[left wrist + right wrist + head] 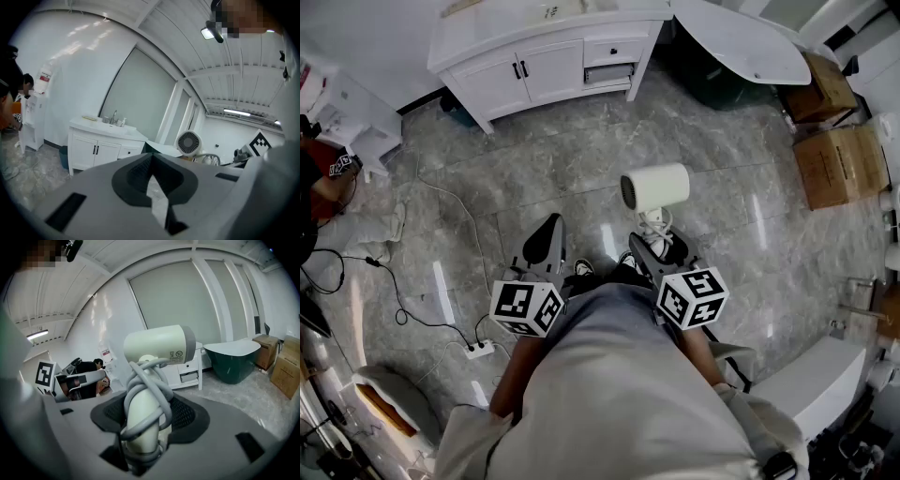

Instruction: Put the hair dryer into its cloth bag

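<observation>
White vanity cabinet (546,56) far side; cardboard boxes (842,164) right; power strip (480,350) on marble floor (741,234).

Cream dryer (159,350) stands upright, handle clamped in the right tongs (143,427), grey cord (147,380) wound round the handle, barrel level on top.

Head cam: I look steeply down over my own torso onto the left gripper (549,227), the right gripper (659,246) and the floor (534,159) | left gripper cam: close behind its jaws, facing roughly level toward the vanity (98,145) | right gripper cam: close behind its jaws, hair dryer (159,345) fills the centre | shared: hair dryer in all three views, vanity in the head and left gripper views
</observation>
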A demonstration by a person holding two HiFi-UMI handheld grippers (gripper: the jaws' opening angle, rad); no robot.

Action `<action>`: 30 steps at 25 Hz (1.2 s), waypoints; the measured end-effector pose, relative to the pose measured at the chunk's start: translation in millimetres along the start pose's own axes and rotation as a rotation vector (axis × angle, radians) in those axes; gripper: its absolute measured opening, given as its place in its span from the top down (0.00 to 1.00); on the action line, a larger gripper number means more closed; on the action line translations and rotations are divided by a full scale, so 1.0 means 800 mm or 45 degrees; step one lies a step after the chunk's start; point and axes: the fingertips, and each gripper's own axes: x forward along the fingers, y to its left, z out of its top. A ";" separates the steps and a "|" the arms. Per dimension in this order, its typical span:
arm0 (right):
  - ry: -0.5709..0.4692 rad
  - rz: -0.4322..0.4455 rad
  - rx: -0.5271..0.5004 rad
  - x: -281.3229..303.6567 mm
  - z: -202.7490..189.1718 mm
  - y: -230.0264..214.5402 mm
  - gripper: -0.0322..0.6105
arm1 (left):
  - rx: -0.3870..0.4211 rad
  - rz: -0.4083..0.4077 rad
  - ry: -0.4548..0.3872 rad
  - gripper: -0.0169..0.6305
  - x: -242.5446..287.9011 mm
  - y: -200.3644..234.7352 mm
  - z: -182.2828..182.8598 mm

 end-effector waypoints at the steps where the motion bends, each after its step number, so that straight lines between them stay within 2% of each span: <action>1: 0.003 0.002 -0.005 0.000 0.000 0.002 0.56 | -0.003 -0.001 0.003 0.97 -0.002 0.001 0.000; 7: 0.006 -0.005 -0.022 0.003 0.000 0.010 0.56 | -0.018 -0.004 0.022 0.97 -0.008 0.010 -0.001; 12: -0.021 0.003 0.046 0.006 0.005 0.011 0.56 | -0.016 -0.022 0.016 0.97 -0.003 0.015 -0.001; 17: -0.030 -0.001 0.010 0.023 0.025 0.002 0.56 | 0.048 0.039 0.055 0.97 0.018 0.034 0.003; 30: -0.008 0.052 -0.005 0.118 0.101 -0.048 0.56 | 0.033 0.112 0.038 0.97 0.106 0.083 0.050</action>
